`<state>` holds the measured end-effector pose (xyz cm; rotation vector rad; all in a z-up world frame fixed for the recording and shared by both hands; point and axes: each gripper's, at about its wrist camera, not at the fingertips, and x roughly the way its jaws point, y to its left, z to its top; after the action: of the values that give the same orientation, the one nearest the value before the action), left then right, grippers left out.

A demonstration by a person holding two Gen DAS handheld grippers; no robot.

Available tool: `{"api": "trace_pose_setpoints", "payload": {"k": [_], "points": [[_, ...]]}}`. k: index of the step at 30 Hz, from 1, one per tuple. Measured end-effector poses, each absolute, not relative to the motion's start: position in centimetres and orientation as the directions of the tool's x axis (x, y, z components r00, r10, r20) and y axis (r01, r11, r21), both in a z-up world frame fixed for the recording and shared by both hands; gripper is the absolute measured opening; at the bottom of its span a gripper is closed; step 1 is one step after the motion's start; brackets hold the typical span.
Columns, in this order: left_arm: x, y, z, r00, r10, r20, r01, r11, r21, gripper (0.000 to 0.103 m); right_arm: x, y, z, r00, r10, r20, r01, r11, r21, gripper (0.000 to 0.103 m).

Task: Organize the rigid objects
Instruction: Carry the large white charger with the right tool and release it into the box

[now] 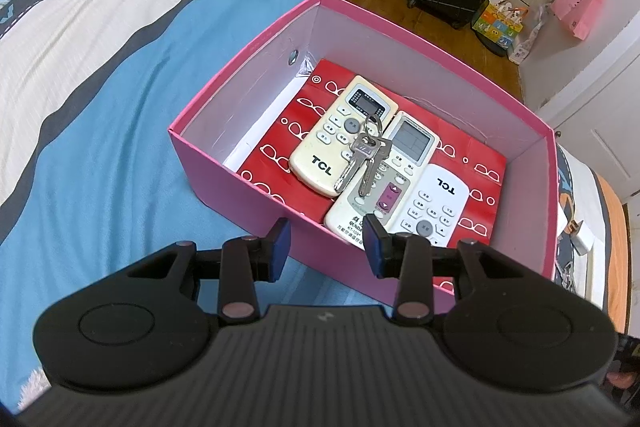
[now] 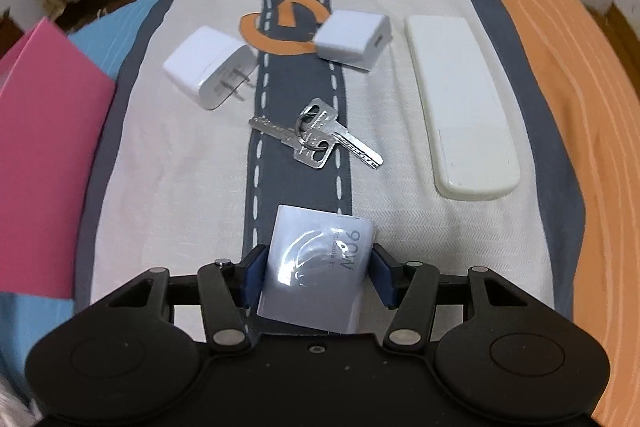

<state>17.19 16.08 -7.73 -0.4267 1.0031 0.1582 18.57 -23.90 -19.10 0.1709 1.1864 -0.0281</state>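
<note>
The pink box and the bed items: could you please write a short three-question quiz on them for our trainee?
1. True or false: the keys in the pink box lie on top of remotes.
2. How many remotes are in the box? A) two B) three C) four
3. What does the right claw grip?

Key
1. True: they rest across the cream TCL remote and its grey neighbour.
2. B; the third is the white TCL remote.
3. A small white 90W-marked package; the left claw is open.
</note>
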Motion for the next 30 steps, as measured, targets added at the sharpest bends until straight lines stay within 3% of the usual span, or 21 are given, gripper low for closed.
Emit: {"api": "trace_pose_setpoints", "payload": {"k": [4, 8, 13, 18, 24, 30], "points": [[17.2, 16.2, -7.7, 0.535, -0.065, -0.842, -0.321, 0.906, -0.275, 0.038, 17.7, -23.5, -18.3, 0.408, 0.046, -0.912, 0.078, 0.993, 0.085, 0.058], [17.2, 16.2, -7.7, 0.535, -0.066, -0.842, -0.321, 0.907, -0.274, 0.038, 16.9, -22.6, -16.3, 0.452, 0.121, -0.884, 0.017, 0.989, 0.144, 0.057], [17.2, 16.1, -7.6, 0.535, -0.064, -0.842, -0.324, 0.905, -0.275, 0.038, 15.5, -20.3, -12.0, 0.568, 0.223, -0.792, -0.1, 0.974, 0.202, 0.057], [17.2, 16.0, -7.6, 0.537, -0.062, -0.841, -0.321, 0.907, -0.272, 0.038, 14.8, -16.1, -6.8, 0.61, 0.412, -0.677, -0.289, 0.911, 0.295, 0.058], [17.1, 15.7, -7.6, 0.543, -0.05, -0.838, -0.31, 0.916, -0.255, 0.038, 15.9, -8.6, -3.8, 0.629, 0.508, -0.588, -0.449, 0.855, 0.259, 0.058], [16.9, 15.9, -7.7, 0.551, -0.057, -0.833, -0.308, 0.914, -0.266, 0.038, 19.6, -3.0, -6.0, 0.591, 0.466, -0.659, -0.469, 0.863, 0.189, 0.058]]}}
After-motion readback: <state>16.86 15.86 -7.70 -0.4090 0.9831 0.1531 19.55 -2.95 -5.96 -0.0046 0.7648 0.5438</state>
